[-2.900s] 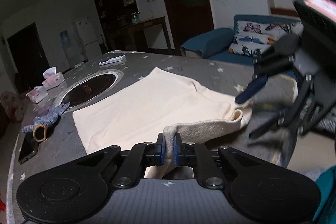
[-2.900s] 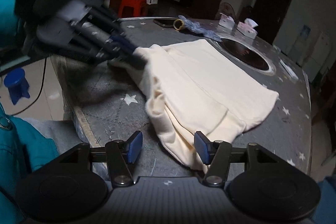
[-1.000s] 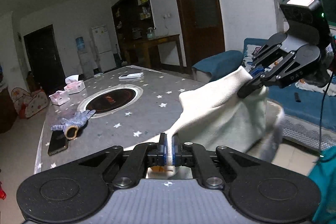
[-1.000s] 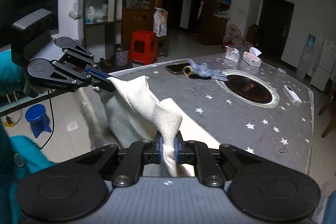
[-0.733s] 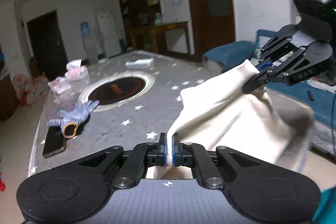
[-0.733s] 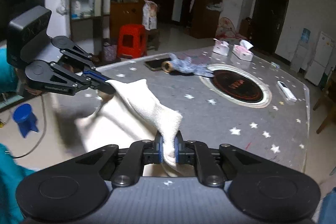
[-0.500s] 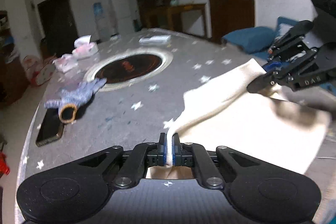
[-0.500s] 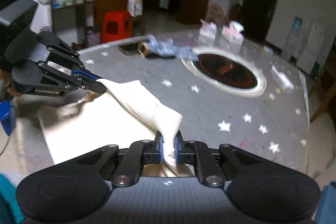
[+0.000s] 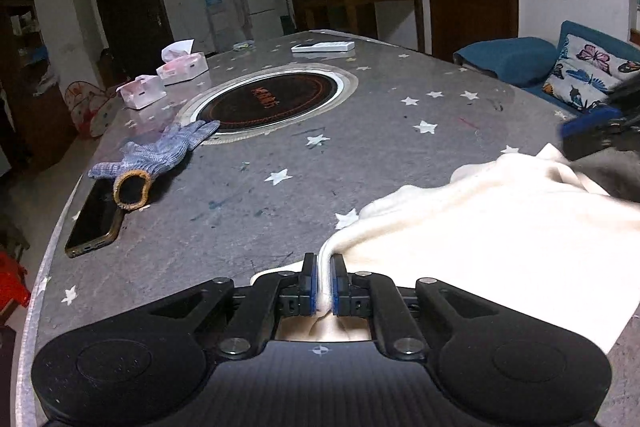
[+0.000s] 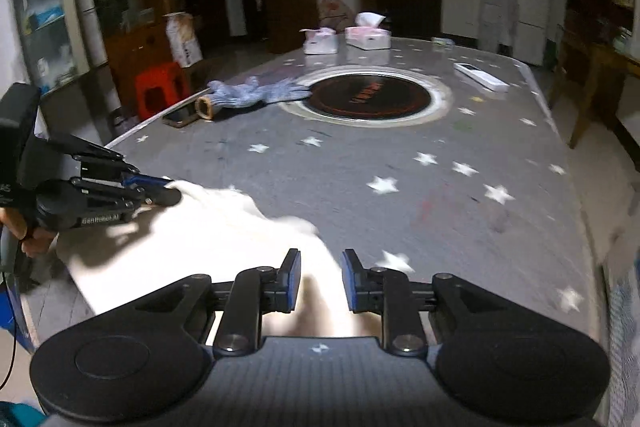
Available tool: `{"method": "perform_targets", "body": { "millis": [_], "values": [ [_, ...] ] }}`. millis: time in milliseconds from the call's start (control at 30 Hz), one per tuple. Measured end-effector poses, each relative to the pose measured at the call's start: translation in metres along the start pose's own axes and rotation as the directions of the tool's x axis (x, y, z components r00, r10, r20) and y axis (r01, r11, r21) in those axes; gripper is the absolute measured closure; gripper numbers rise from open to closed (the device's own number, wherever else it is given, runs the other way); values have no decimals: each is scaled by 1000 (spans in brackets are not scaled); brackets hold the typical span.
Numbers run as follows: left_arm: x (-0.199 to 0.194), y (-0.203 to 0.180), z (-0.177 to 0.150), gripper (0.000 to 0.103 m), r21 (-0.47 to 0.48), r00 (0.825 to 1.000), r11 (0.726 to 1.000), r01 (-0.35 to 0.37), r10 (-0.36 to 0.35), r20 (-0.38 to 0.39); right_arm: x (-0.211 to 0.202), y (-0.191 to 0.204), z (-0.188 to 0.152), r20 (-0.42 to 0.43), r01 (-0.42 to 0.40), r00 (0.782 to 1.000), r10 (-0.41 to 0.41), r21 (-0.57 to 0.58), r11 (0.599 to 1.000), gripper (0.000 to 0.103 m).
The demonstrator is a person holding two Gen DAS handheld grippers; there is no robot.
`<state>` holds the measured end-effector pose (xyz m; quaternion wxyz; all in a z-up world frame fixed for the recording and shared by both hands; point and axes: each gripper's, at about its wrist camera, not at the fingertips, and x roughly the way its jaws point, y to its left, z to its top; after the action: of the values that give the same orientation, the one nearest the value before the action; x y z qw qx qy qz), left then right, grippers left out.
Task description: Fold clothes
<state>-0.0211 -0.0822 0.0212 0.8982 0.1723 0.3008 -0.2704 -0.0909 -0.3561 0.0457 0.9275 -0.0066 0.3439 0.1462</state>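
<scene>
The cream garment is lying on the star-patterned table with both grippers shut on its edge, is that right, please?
Not quite: only the left gripper is shut on the cream garment. The right wrist view shows the right gripper open, jaws apart over the cloth on the star-patterned table.

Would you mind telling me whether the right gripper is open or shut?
Open: the right gripper shows a clear gap, cream garment lying loose between.

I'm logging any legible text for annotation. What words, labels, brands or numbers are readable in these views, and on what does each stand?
"GenRobot.AI": white lettering on the side of the left claw, right wrist view.
Red lettering in the middle of the round black cooktop set into the table: too blurred to read.
White letters at the left edge of the right wrist view, on the left claw's body: cut off, unreadable.
Tissue boxes: no readable text.
</scene>
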Motion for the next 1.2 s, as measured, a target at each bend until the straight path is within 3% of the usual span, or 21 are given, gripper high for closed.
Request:
{"method": "perform_targets", "body": {
  "millis": [167, 500, 667, 867, 1000, 1100, 1200],
  "values": [
    [1, 0, 2, 93, -1, 1000, 1000, -4, 4, -10, -12, -13, -21, -39, 31, 999, -30, 29, 999, 82],
    [1, -4, 1, 90, 17, 999, 999, -29, 30, -18, 18, -8, -24, -46, -15, 999, 17, 40, 999, 82],
    [1, -4, 0, 90, 24, 999, 999, -33, 33, -16, 19, -2, -23, -36, 34, 999, -33, 3, 999, 100],
    [1, -5, -2, 89, 35, 999, 999, -41, 41, -10, 0, 24, -12, 76, 205, 978, -194, -190, 960, 100],
    [2, -4, -2, 83, 29, 999, 999, -45, 45, -12, 28, 15, -17, -6, 207, 978, -210, -159, 965, 100],
    [-1, 1, -1, 76, 13, 999, 999, -43, 43, -17, 31, 7, -17, -15, 195, 980, -198, -108, 975, 98],
    [-6, 4, 4, 76, -14, 999, 999, -37, 37, -12, 18, 2, -7, -1, 171, 985, -171, -55, 984, 97]
  ]
}}
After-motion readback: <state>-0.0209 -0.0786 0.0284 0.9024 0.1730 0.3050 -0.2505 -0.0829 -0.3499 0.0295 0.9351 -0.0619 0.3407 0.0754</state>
